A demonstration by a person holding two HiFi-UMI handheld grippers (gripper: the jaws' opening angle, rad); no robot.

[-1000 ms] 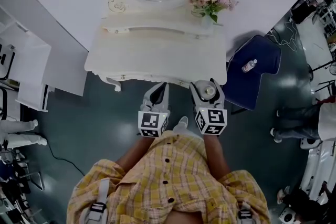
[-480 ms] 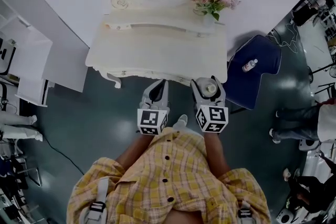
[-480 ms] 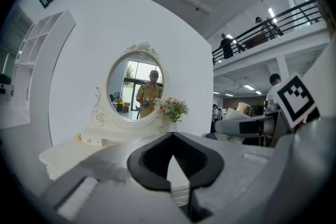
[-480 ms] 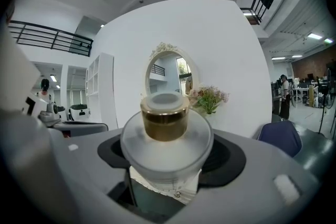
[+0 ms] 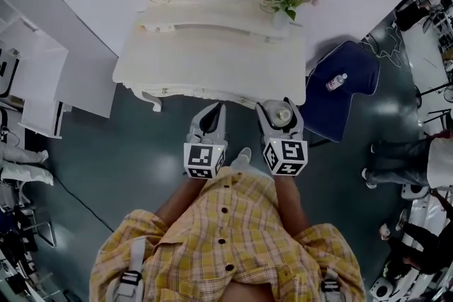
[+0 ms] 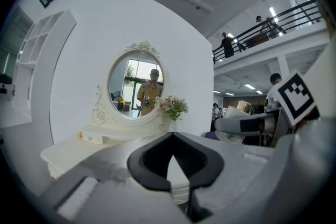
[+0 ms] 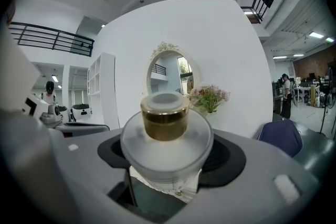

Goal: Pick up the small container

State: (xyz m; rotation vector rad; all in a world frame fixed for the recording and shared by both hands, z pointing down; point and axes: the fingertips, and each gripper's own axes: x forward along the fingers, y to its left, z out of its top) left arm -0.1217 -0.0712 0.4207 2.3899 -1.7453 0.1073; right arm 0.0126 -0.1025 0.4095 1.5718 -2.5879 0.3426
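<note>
One small container [image 7: 165, 131], likely slick and breakable, sits clamped at its body in right hand-held gripper [image 5: 282, 112]; left hand-held gripper [image 6: 172, 139] clenched empty.

Frosted translucent small container [image 7: 167, 147], glossy gold cap [image 7: 164, 120]; matt cream dressing table [image 5: 212, 67]; glossy floor [image 5: 141, 145]

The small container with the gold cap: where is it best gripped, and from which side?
Grip the small container by its wide frosted body, below the narrower gold cap, coming level from the side. It stands upright and round, so jaws press opposite flanks, as the right gripper does.
</note>
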